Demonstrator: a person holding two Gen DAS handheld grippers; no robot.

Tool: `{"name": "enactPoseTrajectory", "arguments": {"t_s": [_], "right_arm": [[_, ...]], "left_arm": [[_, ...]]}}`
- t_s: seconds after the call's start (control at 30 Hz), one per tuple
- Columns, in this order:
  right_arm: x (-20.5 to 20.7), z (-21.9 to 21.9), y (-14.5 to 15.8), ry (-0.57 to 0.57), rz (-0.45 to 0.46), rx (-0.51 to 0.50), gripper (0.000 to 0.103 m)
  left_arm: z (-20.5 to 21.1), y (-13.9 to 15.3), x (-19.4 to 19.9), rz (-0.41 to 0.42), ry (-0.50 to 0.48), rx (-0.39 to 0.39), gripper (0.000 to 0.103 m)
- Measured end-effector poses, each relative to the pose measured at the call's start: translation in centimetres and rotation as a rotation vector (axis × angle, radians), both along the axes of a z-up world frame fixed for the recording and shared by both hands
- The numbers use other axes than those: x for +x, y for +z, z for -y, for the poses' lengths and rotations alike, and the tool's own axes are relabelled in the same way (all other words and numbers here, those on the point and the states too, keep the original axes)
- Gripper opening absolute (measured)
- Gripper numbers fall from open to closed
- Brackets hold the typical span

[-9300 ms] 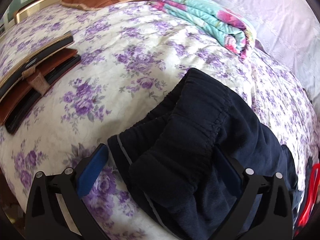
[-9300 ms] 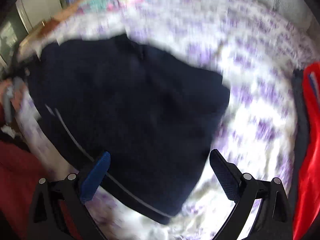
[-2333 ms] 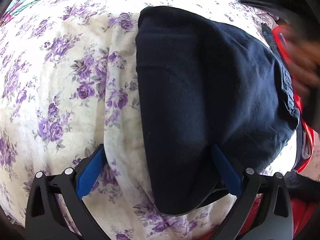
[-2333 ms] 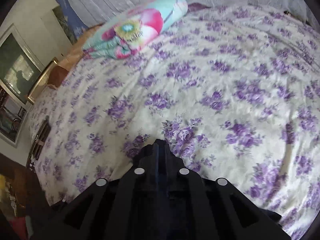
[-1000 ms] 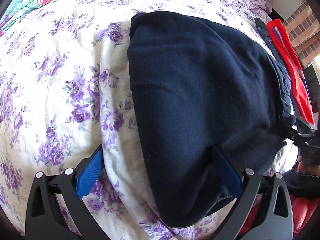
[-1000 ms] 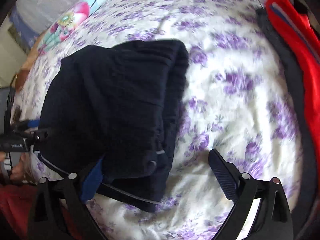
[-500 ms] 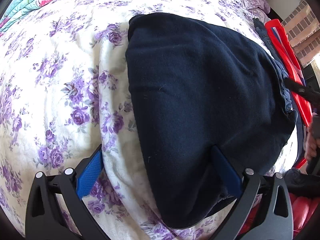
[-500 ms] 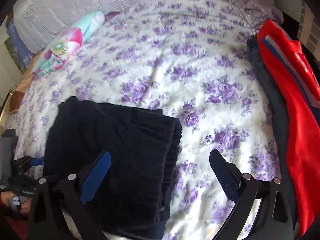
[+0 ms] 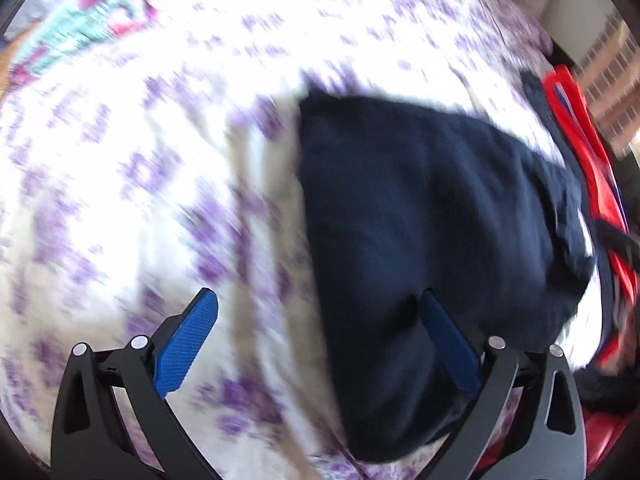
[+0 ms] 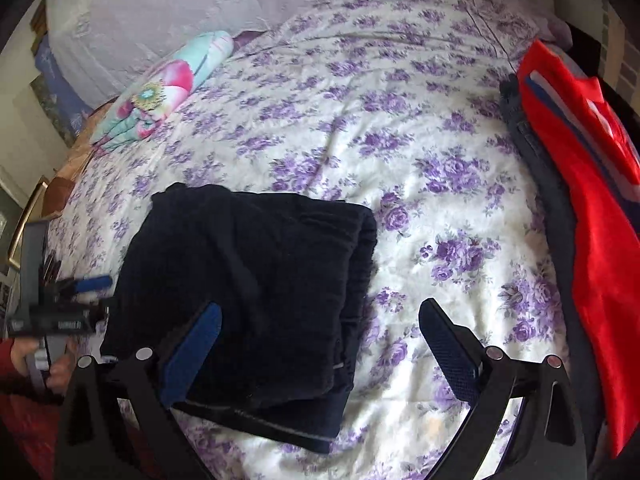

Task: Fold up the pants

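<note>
Dark navy pants (image 10: 256,280) lie folded into a compact rectangle on the bed (image 10: 420,128), near its front edge. Right gripper (image 10: 320,336) spread wide, empty, above the pants' right edge. Left gripper (image 9: 316,340) also wide, empty; view motion-blurred. Red garment (image 10: 576,184) lies along the bed's right side. No containers visible.

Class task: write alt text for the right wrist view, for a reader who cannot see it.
Folded dark pants lie on a purple-flowered bedspread, with the open right gripper above their near edge. Red clothing lies along the right side.
</note>
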State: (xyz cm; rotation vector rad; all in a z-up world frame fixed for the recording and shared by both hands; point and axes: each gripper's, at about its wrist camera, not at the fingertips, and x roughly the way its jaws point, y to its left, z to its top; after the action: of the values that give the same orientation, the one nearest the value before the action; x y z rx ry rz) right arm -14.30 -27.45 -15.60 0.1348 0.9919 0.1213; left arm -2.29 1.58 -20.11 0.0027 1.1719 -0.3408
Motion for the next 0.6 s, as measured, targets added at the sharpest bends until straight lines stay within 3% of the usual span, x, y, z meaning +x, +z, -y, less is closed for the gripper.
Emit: {"name": "enactPoseTrajectory", "arguments": {"t_s": [0.07,0.17,0.2,0.27,0.33,0.43,0.47,0.53,0.6], "right_arm": [[-1.0,-1.3,0.6,0.052,0.035,-0.047,0.096],[-1.8,-3.1,1.1,0.118,0.083,-0.033,0.077],[-1.9,-3.8,1.1,0.142,0.087,-0.031,0.072],[-1.6,-5.6,0.6,0.206,0.077,-0.043,0.051],[-1.5,-7.3,-0.1,0.25,0.063,-0.062,0.041],[-1.0,-8.7,-2.7,0.285,-0.035,-0.091,0.04],[-1.1,-8.7,-4.0,0.282,-0.079,-0.087,0.039],[-1.7,-8.3,-4.0,0.263,-0.054,-0.061,0.039],[-1.9,-8.1,-3.9,0.262,-0.062,-0.06,0.039]], "left_arm": [[-0.5,1.4,0.8,0.015,0.024,-0.065,0.098],[0.2,3.5,2.4,0.044,0.027,-0.132,0.098],[1.2,4.1,3.1,0.047,-0.004,-0.145,0.098],[3.4,4.6,4.0,0.045,-0.068,-0.149,0.098],[6.9,5.0,4.6,0.057,-0.175,-0.134,0.098],[11.8,3.8,5.2,0.071,-0.298,-0.045,0.098],[13.4,2.3,5.5,0.067,-0.336,0.032,0.098],[14.7,-0.7,6.4,0.048,-0.356,0.115,0.099],[13.8,-1.8,7.0,0.036,-0.327,0.048,0.099]]}}
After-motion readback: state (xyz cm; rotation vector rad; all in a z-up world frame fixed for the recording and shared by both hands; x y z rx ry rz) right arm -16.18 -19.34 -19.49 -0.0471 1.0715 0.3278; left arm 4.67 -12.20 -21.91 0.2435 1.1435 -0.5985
